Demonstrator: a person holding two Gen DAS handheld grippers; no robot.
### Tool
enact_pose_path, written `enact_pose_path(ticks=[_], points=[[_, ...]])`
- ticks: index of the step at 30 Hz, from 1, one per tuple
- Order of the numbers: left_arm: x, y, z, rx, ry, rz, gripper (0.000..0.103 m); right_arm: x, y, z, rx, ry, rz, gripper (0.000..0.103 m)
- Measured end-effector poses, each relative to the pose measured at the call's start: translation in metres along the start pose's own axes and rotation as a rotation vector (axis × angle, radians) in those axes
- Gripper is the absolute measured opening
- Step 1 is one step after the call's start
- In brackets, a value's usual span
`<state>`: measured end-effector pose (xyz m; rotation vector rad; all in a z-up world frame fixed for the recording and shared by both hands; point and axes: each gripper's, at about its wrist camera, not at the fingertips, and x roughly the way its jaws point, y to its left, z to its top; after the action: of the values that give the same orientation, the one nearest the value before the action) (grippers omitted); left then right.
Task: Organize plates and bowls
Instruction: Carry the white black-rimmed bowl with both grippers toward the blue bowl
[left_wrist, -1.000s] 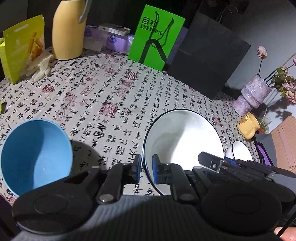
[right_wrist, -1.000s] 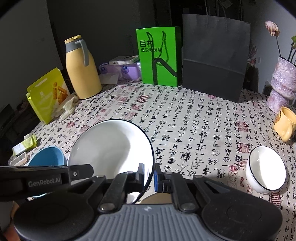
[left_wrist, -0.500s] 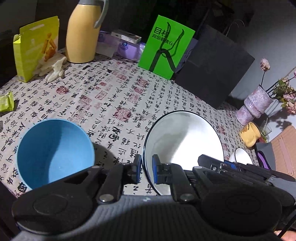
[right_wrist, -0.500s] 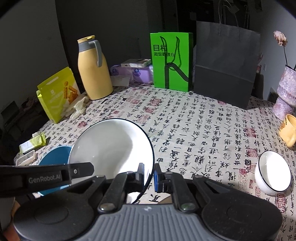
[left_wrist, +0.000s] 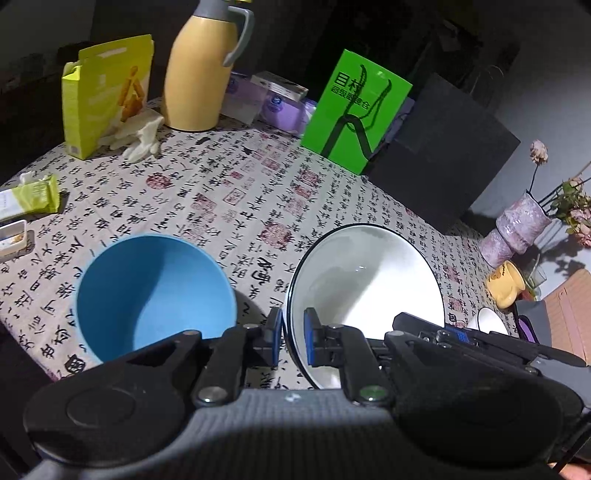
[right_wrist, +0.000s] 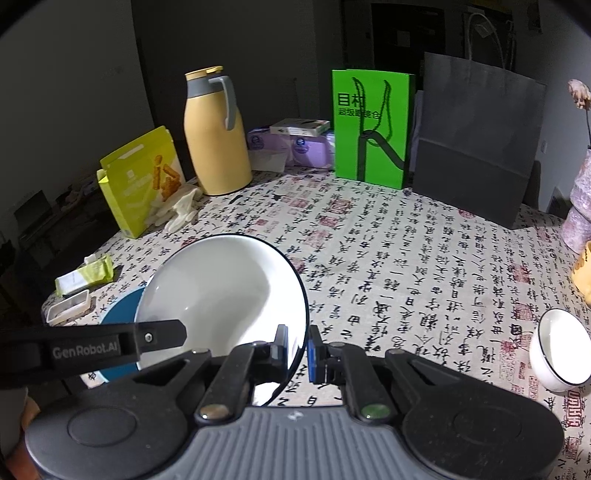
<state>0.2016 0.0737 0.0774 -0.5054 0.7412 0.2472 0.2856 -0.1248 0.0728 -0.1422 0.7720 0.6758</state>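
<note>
With both the left gripper (left_wrist: 293, 338) and right gripper (right_wrist: 297, 349) pinching opposite rims of the white bowl (left_wrist: 365, 288), keep it level and lower it squarely into the blue bowl (left_wrist: 155, 295) near the table's left edge.

Two grippers, the left gripper (left_wrist: 293, 334) and the right gripper (right_wrist: 297, 349), are each clamping the rim of one white plate (right_wrist: 221, 291). Two bowls are sitting on the tablecloth (right_wrist: 388, 258): one blue bowl (left_wrist: 151, 291) near its left edge and one small white bowl (right_wrist: 561, 354) near its right edge. Standing along the far edge are one yellow flask (right_wrist: 214, 136) and two paper bags (one green bag (right_wrist: 371, 125), one black bag (right_wrist: 476, 140)), with one yellow mug (left_wrist: 504, 282) and one vase (left_wrist: 517, 225) at the right edge.
</note>
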Motion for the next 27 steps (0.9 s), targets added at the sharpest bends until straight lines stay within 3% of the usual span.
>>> enact_pose_path(ticks=[27], points=[[-0.024, 0.073, 0.005, -0.098, -0.048, 0.021, 0.012, 0.021, 0.064, 0.007, -0.05, 0.02, 0.072, 0.01]])
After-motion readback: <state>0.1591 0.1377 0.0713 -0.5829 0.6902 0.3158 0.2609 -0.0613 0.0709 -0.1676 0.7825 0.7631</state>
